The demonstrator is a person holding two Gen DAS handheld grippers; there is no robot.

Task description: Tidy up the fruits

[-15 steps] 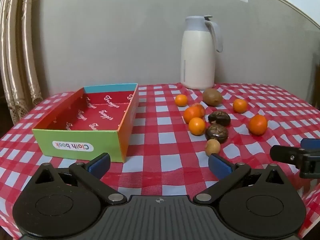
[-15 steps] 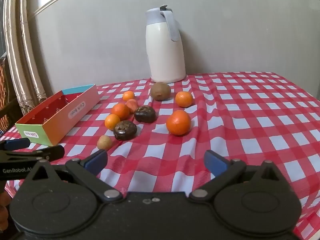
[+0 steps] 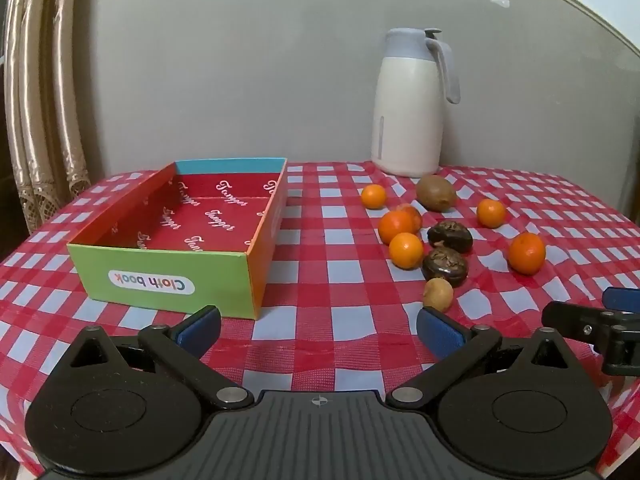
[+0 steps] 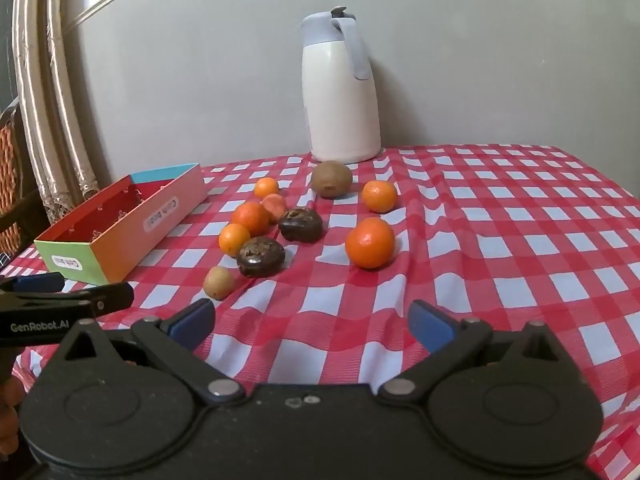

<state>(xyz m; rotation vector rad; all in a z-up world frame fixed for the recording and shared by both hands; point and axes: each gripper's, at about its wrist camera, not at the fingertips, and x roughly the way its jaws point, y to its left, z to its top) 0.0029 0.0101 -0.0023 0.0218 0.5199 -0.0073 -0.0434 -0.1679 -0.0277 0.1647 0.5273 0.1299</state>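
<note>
Loose fruit lies on the red checked tablecloth: several oranges (image 3: 405, 250) (image 4: 370, 242), a brown kiwi (image 3: 435, 193) (image 4: 331, 179), two dark wrinkled fruits (image 3: 445, 265) (image 4: 260, 256), a peach (image 4: 274, 205) and a small tan fruit (image 3: 438, 294) (image 4: 219, 282). An open, empty cardboard box (image 3: 168, 284) (image 4: 132, 236) stands to their left. My left gripper (image 3: 318, 330) is open and empty above the front of the table. My right gripper (image 4: 312, 322) is open and empty in front of the fruit.
A white jug (image 3: 412, 104) (image 4: 340, 92) stands at the back against the grey wall. Curtains (image 3: 36, 92) hang at the left. The table's far right edge (image 3: 624, 216) drops off. The other gripper shows at each view's side (image 3: 596, 322) (image 4: 60, 300).
Both grippers have shifted only slightly; the fruit and box have not moved.
</note>
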